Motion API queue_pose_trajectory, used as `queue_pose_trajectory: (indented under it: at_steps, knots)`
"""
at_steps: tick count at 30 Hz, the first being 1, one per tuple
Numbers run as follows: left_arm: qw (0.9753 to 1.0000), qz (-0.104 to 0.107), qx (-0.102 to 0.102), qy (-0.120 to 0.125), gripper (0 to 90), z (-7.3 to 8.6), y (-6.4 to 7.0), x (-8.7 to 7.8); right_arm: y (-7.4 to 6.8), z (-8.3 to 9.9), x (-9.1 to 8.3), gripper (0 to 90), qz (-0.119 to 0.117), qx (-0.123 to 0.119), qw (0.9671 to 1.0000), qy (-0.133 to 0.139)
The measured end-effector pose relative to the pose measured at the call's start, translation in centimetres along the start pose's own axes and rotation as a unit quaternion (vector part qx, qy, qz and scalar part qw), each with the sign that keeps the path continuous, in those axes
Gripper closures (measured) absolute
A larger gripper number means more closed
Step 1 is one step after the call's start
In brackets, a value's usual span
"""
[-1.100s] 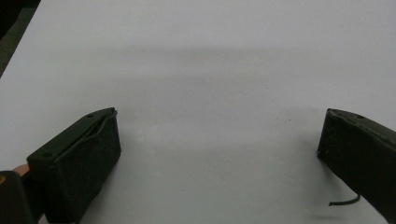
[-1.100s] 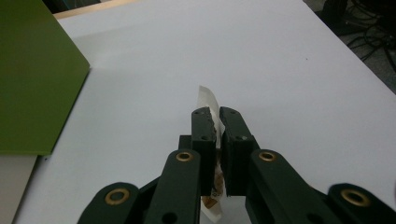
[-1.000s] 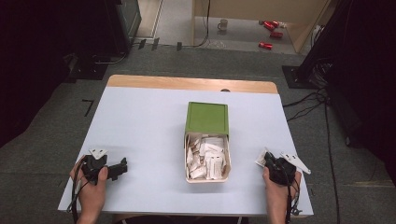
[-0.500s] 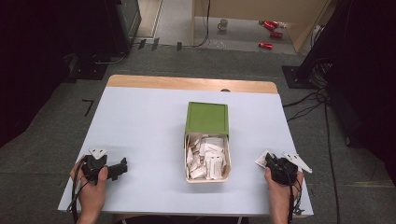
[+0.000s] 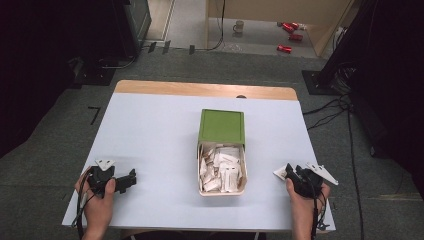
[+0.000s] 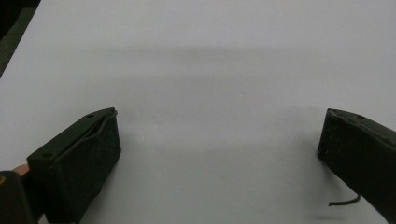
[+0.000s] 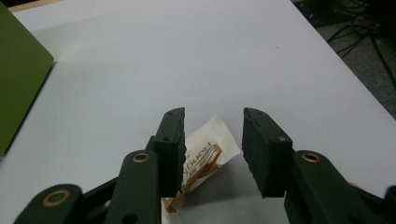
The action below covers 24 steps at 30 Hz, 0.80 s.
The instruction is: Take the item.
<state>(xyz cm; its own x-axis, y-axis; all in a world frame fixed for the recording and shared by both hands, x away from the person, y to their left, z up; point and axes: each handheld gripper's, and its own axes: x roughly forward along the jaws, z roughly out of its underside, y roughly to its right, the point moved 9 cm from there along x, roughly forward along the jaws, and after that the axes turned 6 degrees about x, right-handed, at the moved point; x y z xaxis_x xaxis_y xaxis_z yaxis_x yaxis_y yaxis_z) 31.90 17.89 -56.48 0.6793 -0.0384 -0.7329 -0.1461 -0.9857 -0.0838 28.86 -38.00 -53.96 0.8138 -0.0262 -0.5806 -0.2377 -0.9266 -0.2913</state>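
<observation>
White paper with brown print, the sachet (image 7: 204, 154) lies flat on the table (image 7: 261, 56) at your near right, directly under your right gripper (image 7: 212, 135). Its jaws stand apart with nothing pinched between them; the packet's far corner shows in the gap, while the rest runs back under the left jaw. Its long axis slants from near-left to far-right, so it crosses the gap at an angle. In the high view the same sachet (image 5: 280, 172) pokes out just left of that gripper (image 5: 295, 175). Your right hand (image 5: 304, 192) is much the nearer one. Your left gripper (image 6: 219, 140) rests well apart at the near left, jaws spread wide over bare table. Farther in, at the centre, sits the open box (image 5: 223, 187) full of similar sachets, its green lid (image 5: 222, 126) beyond.
</observation>
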Motion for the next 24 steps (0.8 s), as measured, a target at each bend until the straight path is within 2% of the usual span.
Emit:
queue_pose_trajectory:
  at_steps: [6,12,20,24]
  knots:
    - [1.0000,0.000,0.000,0.000,0.0,0.0,0.0,0.0,0.4,-0.5,-0.4,52.4,0.008,0.002,0.9999,0.007]
    - [1.0000,0.000,0.000,0.000,0.0,0.0,0.0,0.0,0.2,-1.0,-0.8,46.6,0.005,0.000,0.9999,0.013]
    - [1.0000,0.000,0.000,-0.001,0.0,0.0,0.0,0.0,-1.5,-1.9,-2.1,39.5,-0.010,-0.020,0.9994,0.028]
    - [1.0000,0.000,0.000,0.000,0.0,0.0,0.0,0.0,-2.9,-2.1,-2.9,38.8,-0.032,-0.032,0.9986,0.028]
